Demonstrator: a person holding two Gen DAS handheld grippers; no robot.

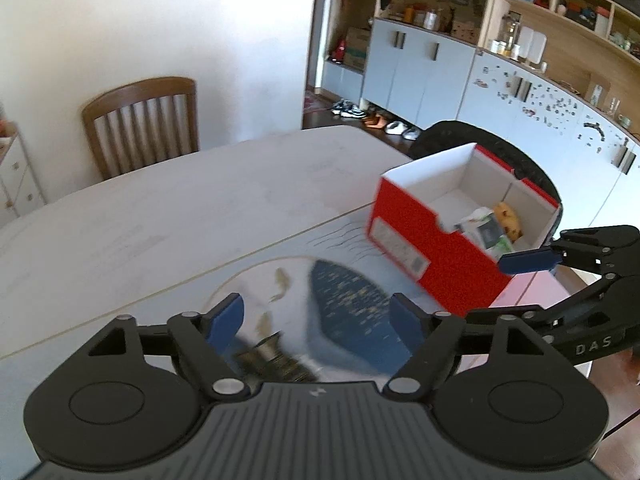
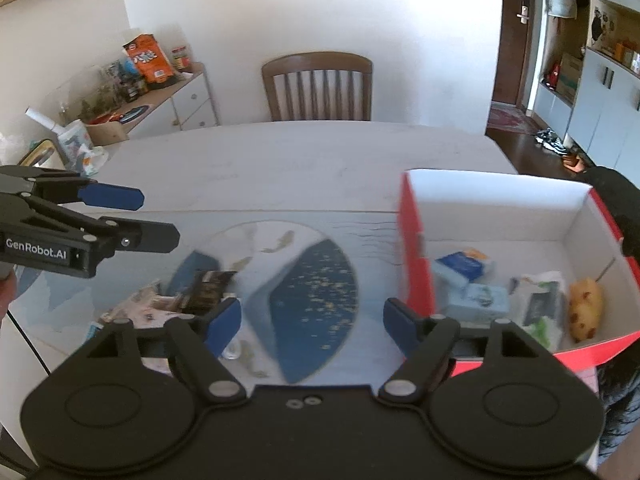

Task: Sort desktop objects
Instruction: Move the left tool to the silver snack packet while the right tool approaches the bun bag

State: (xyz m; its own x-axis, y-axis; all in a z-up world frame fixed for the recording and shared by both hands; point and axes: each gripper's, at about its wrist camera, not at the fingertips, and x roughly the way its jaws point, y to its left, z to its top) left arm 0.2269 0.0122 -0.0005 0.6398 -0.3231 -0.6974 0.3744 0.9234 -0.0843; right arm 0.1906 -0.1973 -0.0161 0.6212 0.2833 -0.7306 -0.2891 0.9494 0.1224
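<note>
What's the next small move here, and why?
Probably bring the left hand-held gripper down over the dark packet on the mat and close on it. Both hand-held grippers are open and hold nothing, the red box already has several items inside, and a few loose items are left on the mat, nearest the left one.

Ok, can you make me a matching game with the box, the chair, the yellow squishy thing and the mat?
Things:
1. box
2. chair
3. yellow toy
4. mat

Places or colours:
A. lying flat on the table
B. red outside, white inside
C. brown wood, behind the table
D. inside the box

Pairs: 1-B, 2-C, 3-D, 4-A
</note>
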